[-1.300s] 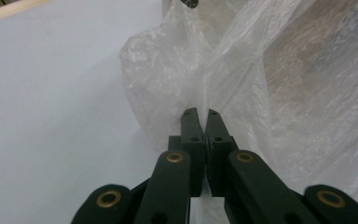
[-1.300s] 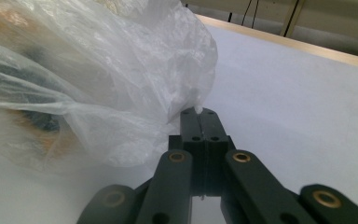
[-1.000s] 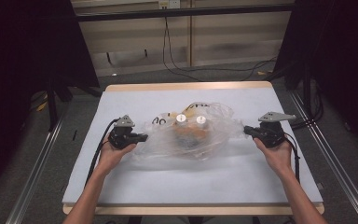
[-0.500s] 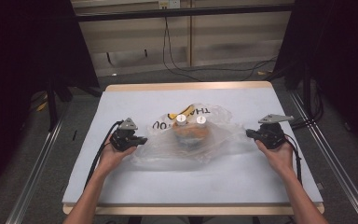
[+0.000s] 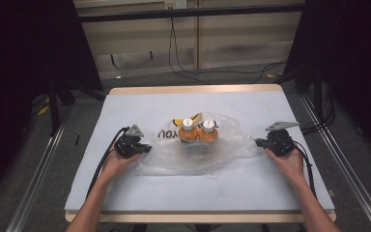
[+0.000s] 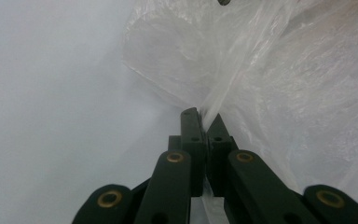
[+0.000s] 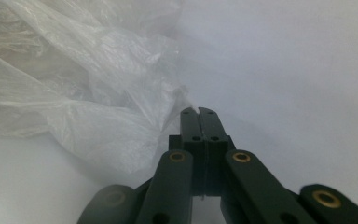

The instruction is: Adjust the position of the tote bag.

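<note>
Thin clear plastic, the bag (image 5: 198,152) lies crumpled mid-table (image 5: 125,193) in the high view, two orange white-capped bottles (image 5: 198,131) inside, between left gripper (image 5: 142,149) and right gripper (image 5: 260,142). Left gripper view: jaws pinched on a twisted film edge (image 6: 210,109). Right gripper view: jaws clamped on a wisp (image 7: 186,100). Likely slippery, tearable, bottom-heavy; edges grip best.

Even overhead light brightens the table (image 5: 125,193), surroundings fall dark, and both gripper views look soft.
</note>
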### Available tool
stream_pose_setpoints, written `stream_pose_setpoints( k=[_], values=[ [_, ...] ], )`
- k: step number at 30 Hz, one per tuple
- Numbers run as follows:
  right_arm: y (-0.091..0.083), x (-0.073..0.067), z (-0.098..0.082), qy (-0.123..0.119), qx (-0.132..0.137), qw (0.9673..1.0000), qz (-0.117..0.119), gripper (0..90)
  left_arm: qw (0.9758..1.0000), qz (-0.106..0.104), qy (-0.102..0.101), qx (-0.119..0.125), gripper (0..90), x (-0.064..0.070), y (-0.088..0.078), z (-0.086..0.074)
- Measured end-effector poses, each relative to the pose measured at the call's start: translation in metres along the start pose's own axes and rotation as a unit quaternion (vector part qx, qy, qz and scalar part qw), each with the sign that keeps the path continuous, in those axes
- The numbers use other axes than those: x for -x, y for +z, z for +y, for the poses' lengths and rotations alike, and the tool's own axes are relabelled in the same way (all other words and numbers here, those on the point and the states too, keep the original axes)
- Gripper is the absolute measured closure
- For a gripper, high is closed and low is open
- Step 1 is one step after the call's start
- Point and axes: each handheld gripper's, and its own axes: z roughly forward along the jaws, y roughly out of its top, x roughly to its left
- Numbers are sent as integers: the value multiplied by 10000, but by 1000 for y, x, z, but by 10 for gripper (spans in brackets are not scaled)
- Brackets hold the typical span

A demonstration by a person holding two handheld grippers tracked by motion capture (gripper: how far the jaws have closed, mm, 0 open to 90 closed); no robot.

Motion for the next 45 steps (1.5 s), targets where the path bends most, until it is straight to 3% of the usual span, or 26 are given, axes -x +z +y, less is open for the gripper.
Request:
stream_pose_setpoints(
  k=[10, 13, 15, 19, 25, 29, 32, 35, 37, 39, 40, 45],
  values=[
    [8, 2, -4, 23, -130, 9999, 0, 900, 9997, 196, -116, -10, 895, -2, 0, 0],
    [7, 3, -5, -3, -85, 10000, 36, 900, 9995, -129, -217, 187, 875, -4, -1, -5],
    [4, 5, -5, 36, 39, 9999, 87, 839, 9984, -284, -362, 328, 816, -7, -2, -8],
    [-5, 6, -3, 96, 364, 9990, 254, 752, 9948, -371, -556, 772, 710, -9, -11, -7],
    [-16, 3, 0, 151, 656, 9971, 362, 598, 9948, -189, -457, 890, 577, -5, -22, -1],
    [-28, 2, 5, 198, 914, 9949, 379, 522, 9929, -64, -449, 1100, 469, -4, -35, 4],
    [-39, 1, 9, 247, 1139, 9923, 421, 475, 9903, -127, -485, 1294, 408, -3, -42, 6],
    [-48, 1, 14, 249, 1326, 9898, 460, 444, 9904, -243, -468, 1281, 353, -3, -45, 8],
    [-54, -1, 16, 238, 1426, 9883, 479, 438, 9893, -376, -463, 1334, 345, 0, -44, 10],
    [-58, -2, 19, 222, 1498, 9872, 502, 430, 9897, -374, -396, 1326, 361, 2, -44, 12],
    [-60, -4, 20, 186, 1541, 9866, 509, 429, 9885, -457, -397, 1389, 378, 3, -43, 13],
    [-65, -11, 26, 92, 1620, 9846, 652, 450, 9855, -503, -295, 1593, 561, 12, -47, 21]
  ],
)
